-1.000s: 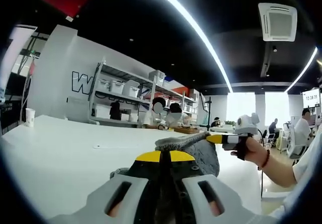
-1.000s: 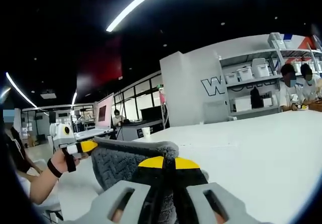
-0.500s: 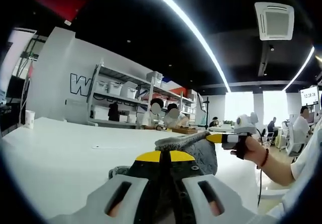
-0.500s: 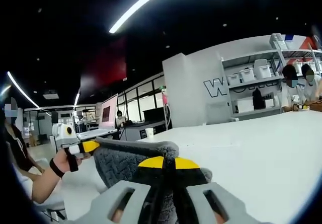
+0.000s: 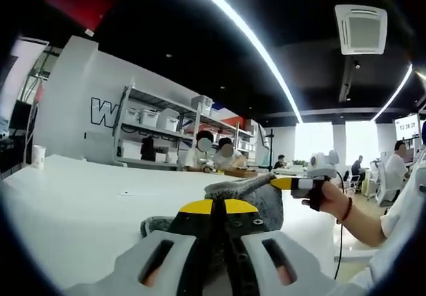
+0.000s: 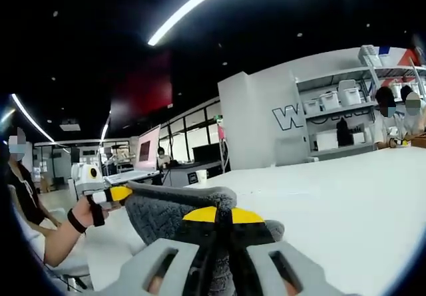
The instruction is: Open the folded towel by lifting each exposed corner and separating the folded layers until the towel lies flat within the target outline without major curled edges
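The white table (image 5: 73, 203) stretches away from both cameras toward the shelving at about ten o'clock in the left gripper view, and the grey towel (image 5: 256, 199) hangs above it, strung between the two tools rather than lying down.

From where things stand, the step in hand looks like spreading: each tool has a corner, and the cloth sags between them in a thick fold. To do it well I would draw the two corners steadily apart, level with each other, until the sag tightens, then lower the far edge to the table first so the layers fall open rather than bunching. Pulling one side faster would likely twist the hem and leave a curl. No target outline is visible on the table, so placement is a guess.

The left gripper (image 5: 213, 208) has its yellow-tipped jaws pressed together with grey cloth pinched between them at six o'clock. The right gripper (image 6: 219, 216) looks the same: jaws closed tight on the towel, whose bulk rises toward nine o'clock in the right gripper view. There, the left gripper's yellow tip meets the towel's upper edge.
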